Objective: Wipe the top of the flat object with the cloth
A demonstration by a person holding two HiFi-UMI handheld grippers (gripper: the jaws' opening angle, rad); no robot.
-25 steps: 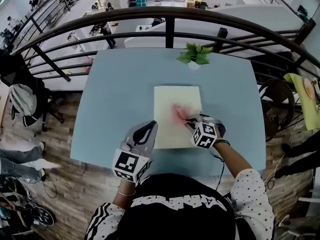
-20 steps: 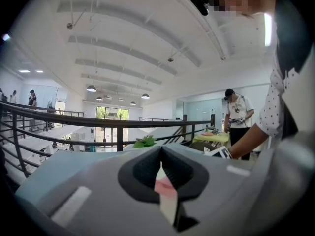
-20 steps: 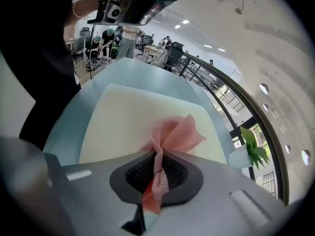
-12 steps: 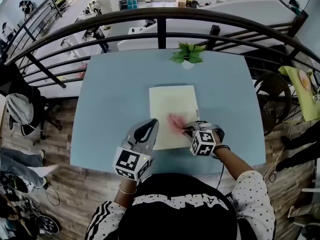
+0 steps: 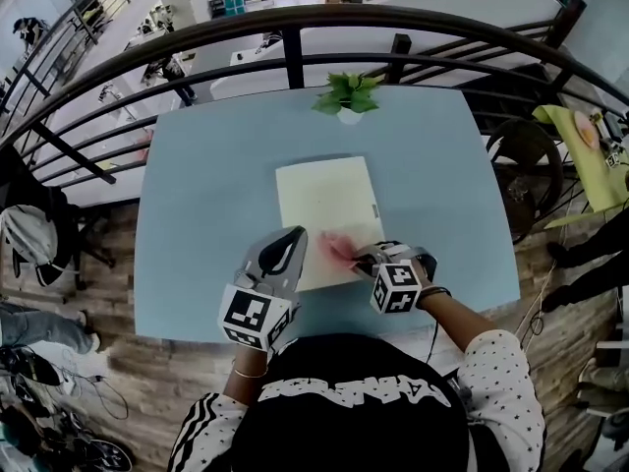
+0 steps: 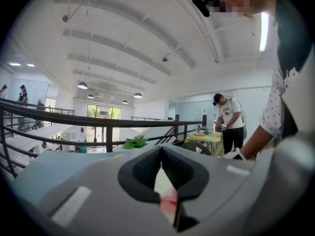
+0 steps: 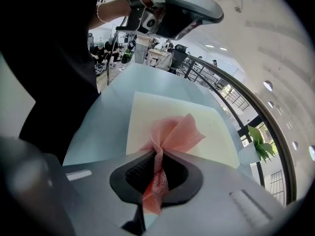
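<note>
right gripper (image 7: 156, 178) is clamped tight on the pink cloth (image 7: 173, 131). a twisted strip of it runs back between the jaws, and the rest fans out in front, lying on the cream flat board (image 5: 324, 205). from the head view the cloth sits on the near part of the board, a bit right of middle, close to the edge nearest the person. the board lies flat around the middle of the light blue table (image 5: 197, 195). left gripper (image 5: 291, 242) has its jaws squeezed together with nothing in them (you only get a sliver of board and pink through the slit). its tip is over the board's near left corner, just beside the cloth, but i can't tell if it's touching the board. a little potted plant (image 5: 344, 94) stands at the table's far edge, well apart from the board, with a dark railing (image 5: 295, 28) behind it.
</note>
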